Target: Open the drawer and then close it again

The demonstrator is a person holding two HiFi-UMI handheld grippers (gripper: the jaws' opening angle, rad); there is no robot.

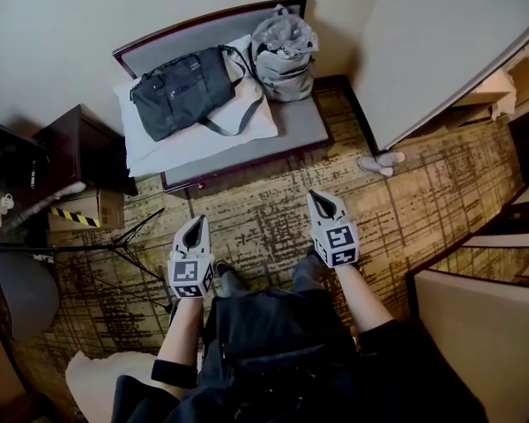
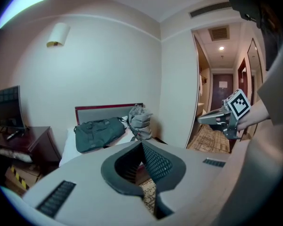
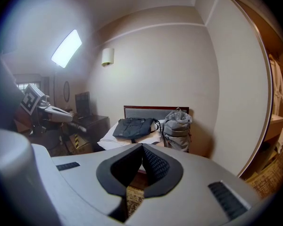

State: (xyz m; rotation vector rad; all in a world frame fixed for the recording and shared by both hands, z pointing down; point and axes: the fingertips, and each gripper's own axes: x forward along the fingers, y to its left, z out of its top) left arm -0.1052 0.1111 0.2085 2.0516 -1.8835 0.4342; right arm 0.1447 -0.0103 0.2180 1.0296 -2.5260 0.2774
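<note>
My left gripper (image 1: 194, 223) and right gripper (image 1: 320, 199) hang side by side over the patterned carpet, both pointing toward a low bench (image 1: 247, 164). The jaws of both are shut with nothing between them, as the left gripper (image 2: 142, 144) shows in its own view and the right gripper (image 3: 142, 147) in its own. The bench has a dark red frame and a grey cushion and stands apart from both tips. A dark wooden desk (image 1: 79, 148) stands at the left. I cannot pick out a drawer front on either.
On the bench lie a dark duffel bag (image 1: 181, 91), a grey backpack (image 1: 284, 53) and a white pillow (image 1: 238, 123). A taped cardboard box (image 1: 84, 211) and tripod legs (image 1: 132, 236) sit left. White slippers (image 1: 381, 161) lie by the wall corner (image 1: 441, 51).
</note>
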